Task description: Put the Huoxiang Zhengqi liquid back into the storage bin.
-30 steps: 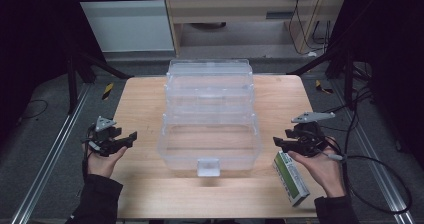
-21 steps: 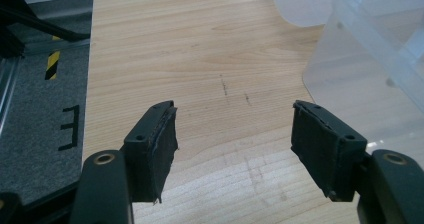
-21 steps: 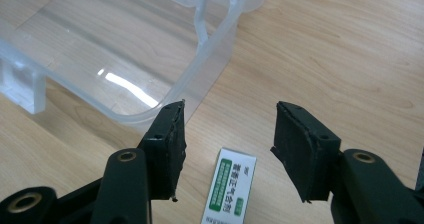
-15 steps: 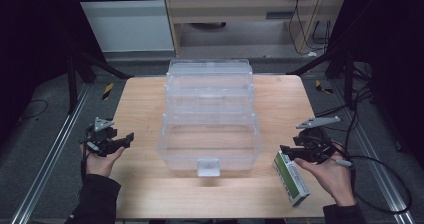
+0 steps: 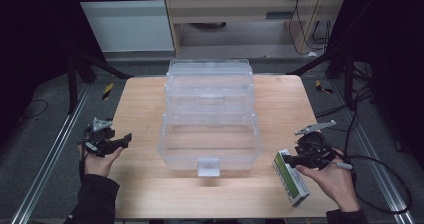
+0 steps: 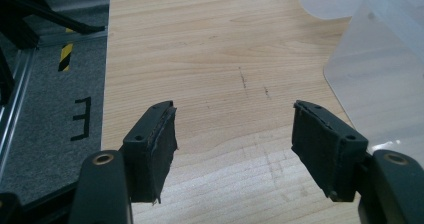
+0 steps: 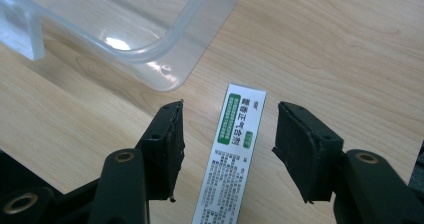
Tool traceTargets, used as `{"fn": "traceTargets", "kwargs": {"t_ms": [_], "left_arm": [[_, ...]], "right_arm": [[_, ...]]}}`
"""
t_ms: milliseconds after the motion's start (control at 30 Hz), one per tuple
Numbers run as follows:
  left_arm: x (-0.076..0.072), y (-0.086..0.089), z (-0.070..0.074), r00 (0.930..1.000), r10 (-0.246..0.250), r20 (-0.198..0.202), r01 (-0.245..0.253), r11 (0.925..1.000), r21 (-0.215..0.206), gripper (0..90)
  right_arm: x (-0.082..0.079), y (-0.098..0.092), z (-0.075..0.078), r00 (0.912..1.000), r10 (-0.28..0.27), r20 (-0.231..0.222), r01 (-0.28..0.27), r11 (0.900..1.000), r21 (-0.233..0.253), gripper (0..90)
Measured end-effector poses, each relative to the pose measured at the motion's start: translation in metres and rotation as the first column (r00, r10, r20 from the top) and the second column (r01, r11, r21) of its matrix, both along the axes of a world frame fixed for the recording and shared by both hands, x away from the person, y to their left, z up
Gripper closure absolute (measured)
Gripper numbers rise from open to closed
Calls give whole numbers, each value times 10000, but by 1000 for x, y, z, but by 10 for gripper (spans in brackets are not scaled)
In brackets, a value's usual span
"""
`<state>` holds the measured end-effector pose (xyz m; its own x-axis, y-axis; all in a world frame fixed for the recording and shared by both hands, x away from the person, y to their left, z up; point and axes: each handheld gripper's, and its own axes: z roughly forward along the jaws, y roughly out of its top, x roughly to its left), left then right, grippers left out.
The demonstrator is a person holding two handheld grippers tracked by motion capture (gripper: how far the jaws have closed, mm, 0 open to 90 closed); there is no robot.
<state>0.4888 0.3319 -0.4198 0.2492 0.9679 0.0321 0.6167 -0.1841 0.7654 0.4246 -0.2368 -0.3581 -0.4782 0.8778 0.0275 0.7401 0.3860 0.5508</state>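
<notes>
A clear plastic drawer unit (image 5: 210,109) stands mid-table, its lowest drawer (image 5: 209,151) pulled out toward me, with the drawer's rim (image 7: 165,44) seen from the right gripper view. A white and green box (image 5: 290,177) lies flat on the wood at the front right. My right gripper (image 5: 290,159) hovers over that box (image 7: 234,149), open, with a jaw on either side of it and not touching. My left gripper (image 5: 124,140) is open at the table's left edge, over bare wood (image 6: 225,84), with the clear unit's wall (image 6: 380,79) to its right.
The wooden table (image 5: 145,99) ends close to the left gripper; grey floor with a metal rail (image 5: 45,164) lies beyond. A black frame post (image 5: 75,79) stands at the back left. Cables (image 5: 370,159) trail off the right side.
My right gripper has drawn back and down to sit over the box's near end. The left gripper has shifted slightly outward toward the table's left edge.
</notes>
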Motion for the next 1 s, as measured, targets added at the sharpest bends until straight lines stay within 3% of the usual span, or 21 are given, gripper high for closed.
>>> {"fn": "traceTargets", "kwargs": {"t_ms": [367,1000], "left_arm": [[2,-1,-4,9998,-35,-199,37,9999,134,331],[3,-2,-6,9993,-105,-354,112,9997,205,329]], "right_arm": [[0,1,-12,9950,0,-1003,-34,9994,-343,477],[-5,-5,-24,9831,-152,-1824,60,9987,-510,499]]}}
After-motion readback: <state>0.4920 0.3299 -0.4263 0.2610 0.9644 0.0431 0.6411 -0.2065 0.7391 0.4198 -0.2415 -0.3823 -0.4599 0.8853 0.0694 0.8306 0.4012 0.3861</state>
